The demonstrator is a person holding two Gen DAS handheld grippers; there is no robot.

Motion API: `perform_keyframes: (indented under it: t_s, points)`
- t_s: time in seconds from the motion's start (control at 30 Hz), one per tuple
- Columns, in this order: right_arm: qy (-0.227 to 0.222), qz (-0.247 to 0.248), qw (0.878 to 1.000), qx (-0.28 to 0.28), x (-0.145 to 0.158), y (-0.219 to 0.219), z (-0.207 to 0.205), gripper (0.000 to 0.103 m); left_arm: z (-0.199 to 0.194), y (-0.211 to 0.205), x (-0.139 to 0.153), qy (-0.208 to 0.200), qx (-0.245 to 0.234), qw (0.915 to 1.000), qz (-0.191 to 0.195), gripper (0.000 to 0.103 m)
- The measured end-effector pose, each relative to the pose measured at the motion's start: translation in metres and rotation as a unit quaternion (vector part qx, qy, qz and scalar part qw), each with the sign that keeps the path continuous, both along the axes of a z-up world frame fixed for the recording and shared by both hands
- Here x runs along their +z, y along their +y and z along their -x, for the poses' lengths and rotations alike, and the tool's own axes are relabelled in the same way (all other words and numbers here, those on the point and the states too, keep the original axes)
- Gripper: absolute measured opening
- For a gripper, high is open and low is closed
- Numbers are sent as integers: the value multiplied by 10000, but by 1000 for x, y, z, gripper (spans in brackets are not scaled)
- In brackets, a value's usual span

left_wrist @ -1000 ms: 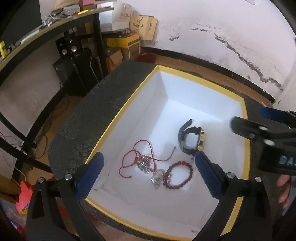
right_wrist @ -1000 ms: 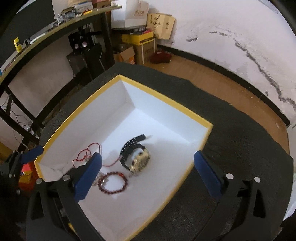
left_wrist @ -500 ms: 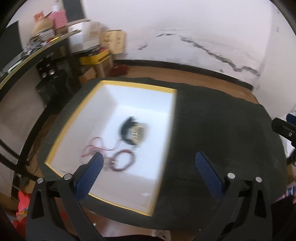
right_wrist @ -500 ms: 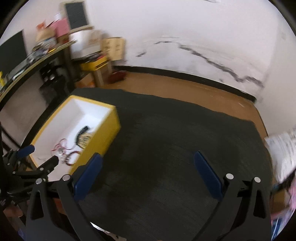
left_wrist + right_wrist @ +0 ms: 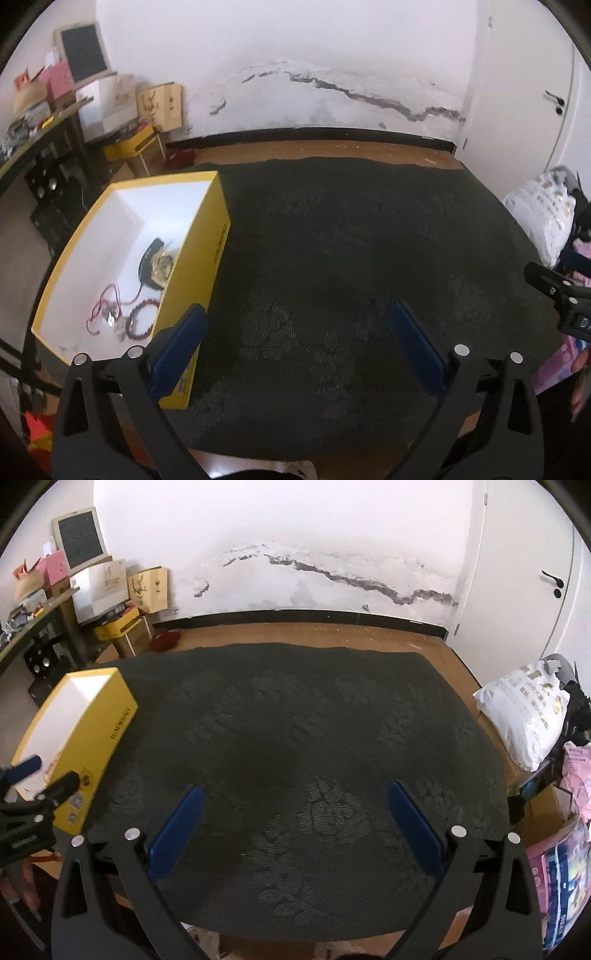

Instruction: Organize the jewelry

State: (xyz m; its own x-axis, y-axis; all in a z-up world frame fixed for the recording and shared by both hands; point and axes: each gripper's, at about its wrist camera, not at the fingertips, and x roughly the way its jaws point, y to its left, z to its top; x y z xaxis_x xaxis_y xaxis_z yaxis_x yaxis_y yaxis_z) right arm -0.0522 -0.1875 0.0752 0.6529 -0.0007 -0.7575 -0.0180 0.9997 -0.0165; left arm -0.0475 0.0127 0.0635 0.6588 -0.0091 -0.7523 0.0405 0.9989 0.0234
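A yellow box [image 5: 207, 254] with a white inside stands at the left of a dark patterned cloth [image 5: 351, 258]. In it lie a black and gold watch [image 5: 157, 264], a red cord necklace [image 5: 107, 304] and a dark red bead bracelet [image 5: 142, 319]. My left gripper [image 5: 299, 336] is open and empty, to the right of the box and above the cloth. My right gripper [image 5: 295, 816] is open and empty over the middle of the cloth, far right of the box [image 5: 92, 731].
A white sack [image 5: 524, 716] and pink packages [image 5: 557, 860] lie off the cloth's right edge. A shelf with cardboard boxes [image 5: 122, 99] and a small blackboard [image 5: 83, 53] stands at the far left. Wooden floor [image 5: 314, 635] and a cracked white wall lie beyond the cloth.
Both grippers have pulled back and swung right, from over the box to over the cloth. The jewelry stays in the box. Both stay open.
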Motion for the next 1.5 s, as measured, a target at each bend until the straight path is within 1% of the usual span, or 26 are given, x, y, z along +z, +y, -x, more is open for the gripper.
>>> perform_keyframes:
  t_s: [0.13,0.27,0.3,0.4,0.47,0.57,0.63,0.93,1.3,1.5]
  points:
    - [-55,-82,9999,31,-13,-7,-22,96,-18,-4,-13,34,80,9998,-197,97]
    - [-163,-88,9998,72,-23,-17,-36,96,-31,-8,-26,-113,68,9996,-252,97]
    - [-177,-89,9998,74,-25,-19,-39,96,-34,-9,-30,-109,91,9996,-246,97]
    - [-137,-164,9998,38,-35,-24,-43,96,-44,-8,-40,83,152,9998,13,97]
    - [-130,-225,9997,30,-38,-24,-45,96,-49,-10,-41,83,120,9998,149,97]
    - [-142,-210,9996,97,-42,-23,-46,96,-52,-17,-43,-36,83,9999,-46,97]
    - [-118,-192,9997,125,-44,-25,-46,96,-53,-21,-45,-74,17,10000,-57,97]
    - [-193,-225,9994,170,-41,-21,-43,96,-53,-22,-49,-11,28,10000,-36,97]
    - [-184,-209,9995,157,-42,-19,-43,96,-50,-14,-51,41,164,9998,85,97]
    - [-166,-178,9996,168,-43,-16,-43,96,-49,-13,-51,34,138,9999,67,97]
